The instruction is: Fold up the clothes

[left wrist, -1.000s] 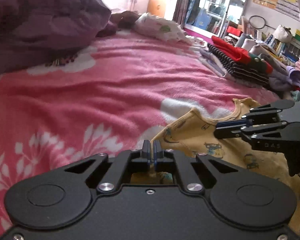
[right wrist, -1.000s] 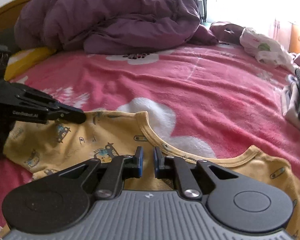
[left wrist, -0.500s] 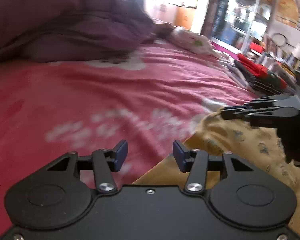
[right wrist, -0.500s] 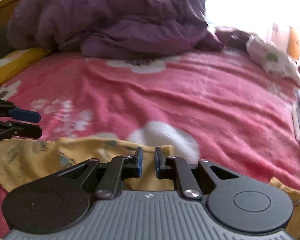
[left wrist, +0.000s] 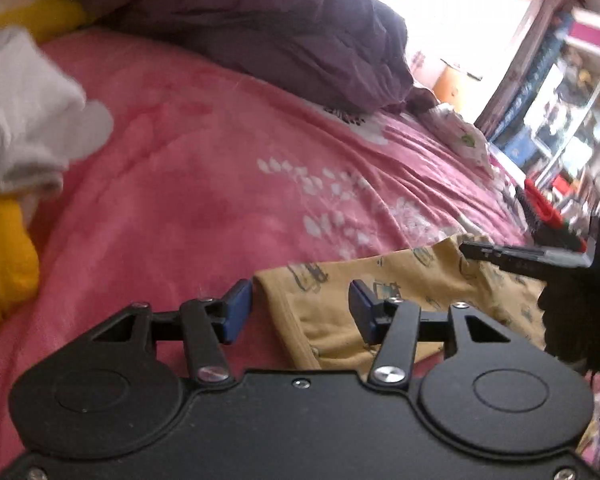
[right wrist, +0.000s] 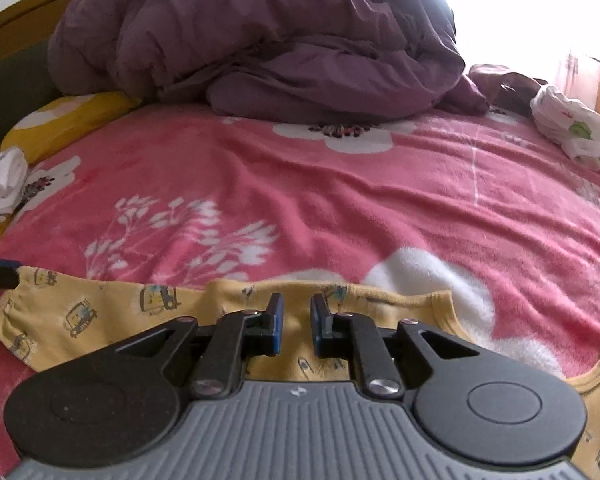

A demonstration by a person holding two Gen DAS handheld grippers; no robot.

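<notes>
The small yellow cotton shirt with printed little cars [right wrist: 100, 312] lies spread on the pink fleece bed blanket with white flowers [right wrist: 340, 200], low in both views. In the right wrist view it runs as a band from the lower left edge to the lower right corner, and the scooped neckline [right wrist: 452, 304] is right of centre. Its far edge looks doubled over, but I cannot tell whether this is a made fold or only a wrinkle.

As I judge it, the work now is on the edges of this shirt. To do it well, each claw should take the cloth close to a hem or a corner, pinch both layers together, and the two should move at the same height, so that the fold line comes straight and the soft blanket is not caught along with it.

The left claw [left wrist: 300, 308] is wide open. It holds nothing; the hemmed corner of the shirt [left wrist: 284, 308] lies between the blue pads, lower centre of the left wrist view. Whether a pad touches the cloth I cannot tell.

The right claw [right wrist: 296, 320] is open only by a narrow gap and holds nothing between the pads. It hovers just over the shirt's far edge, lower centre of its own view.

Around it are a crumpled purple quilt [right wrist: 260, 40] at the top and a white rumpled cloth [left wrist: 24, 112] at the upper left of the left wrist view.
</notes>
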